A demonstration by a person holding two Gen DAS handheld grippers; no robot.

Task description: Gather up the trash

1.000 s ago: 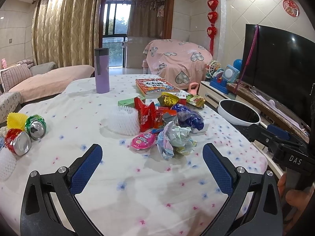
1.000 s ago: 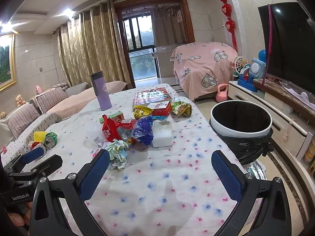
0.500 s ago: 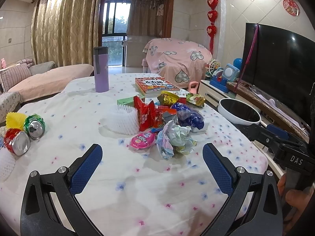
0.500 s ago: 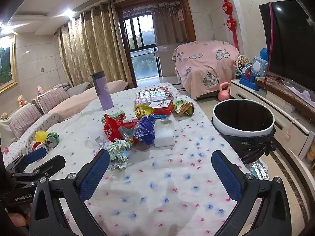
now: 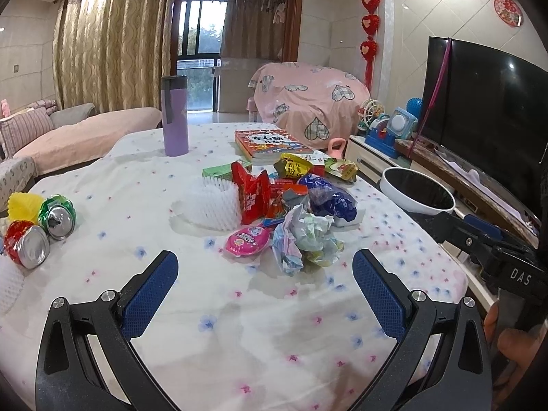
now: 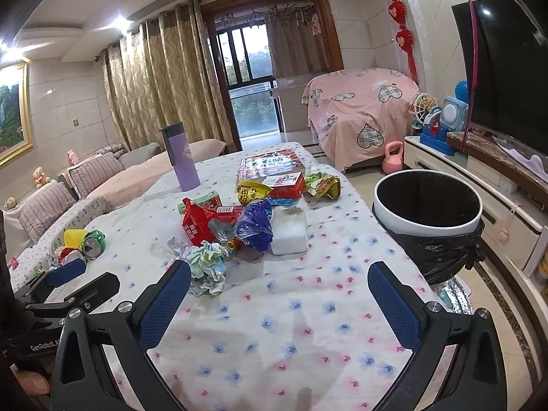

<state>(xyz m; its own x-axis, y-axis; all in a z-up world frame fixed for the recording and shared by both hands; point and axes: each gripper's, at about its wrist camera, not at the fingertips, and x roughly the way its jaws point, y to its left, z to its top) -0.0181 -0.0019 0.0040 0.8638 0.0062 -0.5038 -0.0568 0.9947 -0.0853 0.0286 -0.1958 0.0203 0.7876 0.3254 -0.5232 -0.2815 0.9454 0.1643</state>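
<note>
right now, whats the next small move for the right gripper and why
Probably ease the right gripper forward and slightly left over the crumpled paper ball. Its fingers are wide open and hold nothing, that ball is the nearest piece of the litter, and the lined trash bin stands just off the table's right edge.

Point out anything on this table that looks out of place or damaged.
Two crushed cans lie on their sides at the table's left edge, away from the main wrapper pile. The purple tumbler and book look like keepers, not trash.
</note>
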